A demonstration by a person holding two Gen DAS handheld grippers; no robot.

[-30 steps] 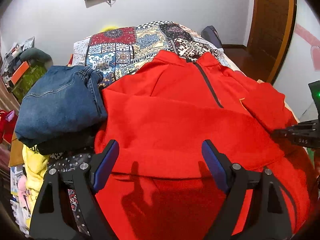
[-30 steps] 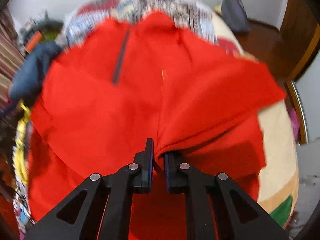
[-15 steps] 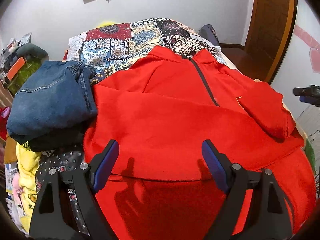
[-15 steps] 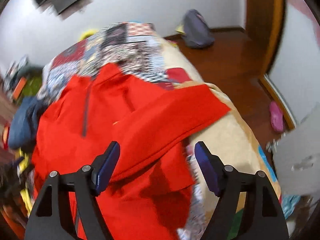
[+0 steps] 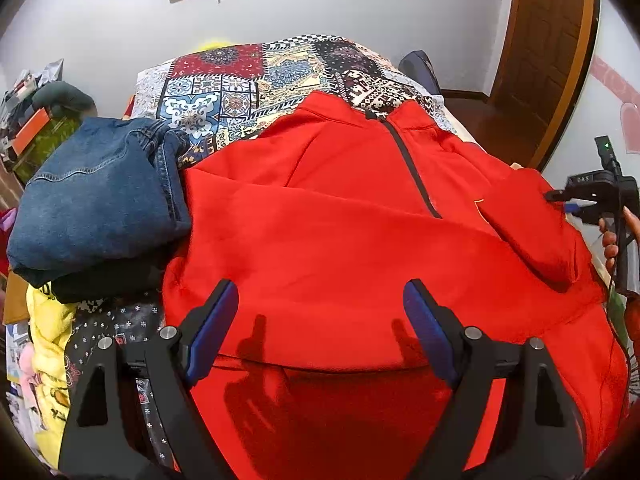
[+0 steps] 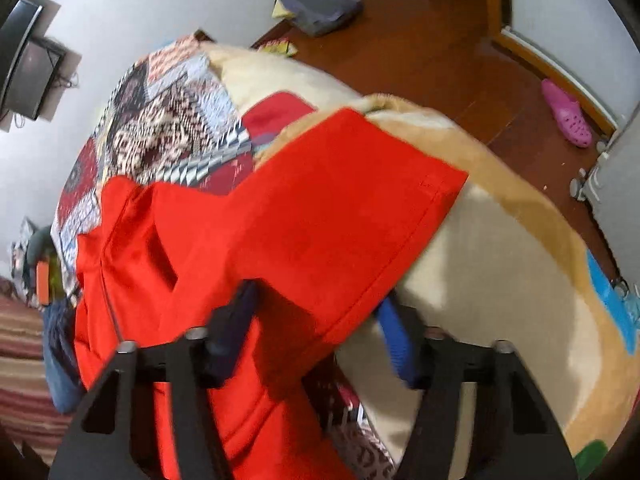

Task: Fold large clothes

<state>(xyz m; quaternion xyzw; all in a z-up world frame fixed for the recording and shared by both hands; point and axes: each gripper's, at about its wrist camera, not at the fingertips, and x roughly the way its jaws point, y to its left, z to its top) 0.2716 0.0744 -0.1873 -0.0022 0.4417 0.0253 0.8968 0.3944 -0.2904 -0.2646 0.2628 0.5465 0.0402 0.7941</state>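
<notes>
**A:** Left gripper (image 5: 320, 286): jaws spread wide and empty, hovering over the hem of the red pullover (image 5: 340, 220) at 6 o'clock in its own view. What about the right one?

**B:** The right gripper (image 6: 316, 296) has just been closing. Its own view shows the jaws apart, with the sleeve (image 6: 340, 208) draped across the gap. The pads don't visibly press on it.

**A:** Where does the pullover lie?

**B:** Zip up on the patchwork quilt (image 5: 240, 80), collar at 12 o'clock. Folded jeans (image 5: 100, 200) sit on a pile touching it at 9 o'clock.

**A:** How far along is it?

**B:** About midway, I'd judge. One sleeve looks laid across the chest, and the one at 3 o'clock isn't settled. The body hasn't been folded over yet, and then it goes on the pile.
</notes>
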